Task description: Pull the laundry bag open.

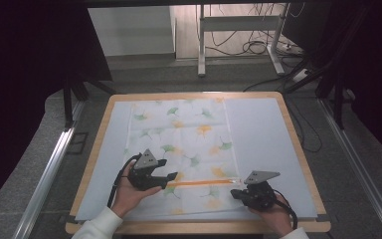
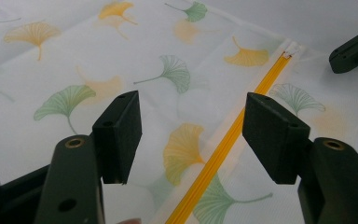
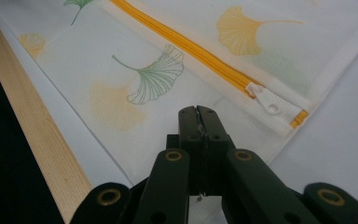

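Left gripper (image 1: pixel 168 169) low over the zipped bag (image 1: pixel 181 149), jaws released; right gripper (image 1: pixel 235 193) clenched, empty.

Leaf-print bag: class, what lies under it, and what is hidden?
Under the bag lies a pale blue mat, itself on a wooden table. The mat beneath the bag is covered, and so is anything inside the bag.

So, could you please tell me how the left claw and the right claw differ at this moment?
The left claw stands open, with the yellow zipper of the leaf-print bag running between its jaws untouched; the right claw is shut, with nothing visible between its pads. The left claw sits at the zipper's left end, the right claw near the white zipper pull. Both are black, hand-held and low over the bag.
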`<state>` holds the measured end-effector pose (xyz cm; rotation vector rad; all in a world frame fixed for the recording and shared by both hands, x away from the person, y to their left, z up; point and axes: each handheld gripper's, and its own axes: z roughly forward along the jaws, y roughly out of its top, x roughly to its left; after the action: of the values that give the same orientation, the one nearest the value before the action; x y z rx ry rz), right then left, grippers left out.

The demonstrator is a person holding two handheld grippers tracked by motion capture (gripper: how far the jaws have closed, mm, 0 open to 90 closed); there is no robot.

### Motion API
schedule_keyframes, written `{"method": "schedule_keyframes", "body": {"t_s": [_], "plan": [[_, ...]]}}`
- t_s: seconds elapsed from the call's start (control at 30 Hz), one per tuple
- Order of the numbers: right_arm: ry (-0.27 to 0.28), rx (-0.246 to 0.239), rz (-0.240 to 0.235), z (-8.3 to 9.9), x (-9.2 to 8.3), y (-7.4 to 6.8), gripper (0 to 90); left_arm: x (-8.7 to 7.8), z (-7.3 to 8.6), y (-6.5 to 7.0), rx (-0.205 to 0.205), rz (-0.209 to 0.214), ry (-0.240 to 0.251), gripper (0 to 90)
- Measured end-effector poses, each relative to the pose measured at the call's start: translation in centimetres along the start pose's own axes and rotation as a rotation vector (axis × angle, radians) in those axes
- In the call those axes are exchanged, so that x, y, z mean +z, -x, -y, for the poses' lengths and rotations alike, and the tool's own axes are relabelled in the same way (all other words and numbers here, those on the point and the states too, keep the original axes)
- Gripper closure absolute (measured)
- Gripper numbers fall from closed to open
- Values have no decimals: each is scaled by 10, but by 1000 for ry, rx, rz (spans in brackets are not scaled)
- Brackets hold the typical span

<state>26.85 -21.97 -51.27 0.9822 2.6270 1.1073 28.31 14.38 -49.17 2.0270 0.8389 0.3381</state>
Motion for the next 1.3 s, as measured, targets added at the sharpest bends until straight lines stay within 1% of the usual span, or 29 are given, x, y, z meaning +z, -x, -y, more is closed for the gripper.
{"method": "schedule_keyframes", "body": {"t_s": [0.23,0.27,0.3,0.33,0.43,0.6,0.7,0.73,0.77,0.8,0.83,0.87,0.9,1.07,1.23,1.3], "plan": [[-1,6,5,2,-1,-1,889,6,-10,7,17,24,8,370],[-1,7,6,2,-1,0,889,10,-13,10,23,30,6,370],[-1,7,6,2,-1,0,889,10,-13,10,23,30,6,370],[-7,13,8,3,-1,0,889,14,-17,13,36,38,0,370],[-8,15,10,4,-1,0,889,20,-20,17,50,50,-4,369],[-9,19,17,7,-3,-2,889,27,-26,24,65,67,-8,369],[-11,20,19,8,-3,-2,890,31,-28,26,67,75,-12,370],[-11,25,19,9,-4,-2,889,36,-31,30,71,86,-16,370],[-11,28,17,9,-4,-2,889,36,-31,30,71,86,-16,370],[-11,29,16,9,-4,-1,889,41,-33,33,76,100,-20,370],[-10,32,15,9,-4,-1,889,43,-34,35,81,104,-22,370],[-11,34,14,9,-4,-1,889,45,-36,37,89,105,-26,370],[-11,34,14,9,-4,-1,889,45,-36,37,89,105,-26,370],[-15,38,14,9,-4,1,889,56,-41,44,104,119,-36,370],[-26,29,16,9,-4,1,889,58,-44,48,117,125,-39,369],[-31,29,17,9,-3,1,889,60,-44,49,116,126,-41,369]]}}
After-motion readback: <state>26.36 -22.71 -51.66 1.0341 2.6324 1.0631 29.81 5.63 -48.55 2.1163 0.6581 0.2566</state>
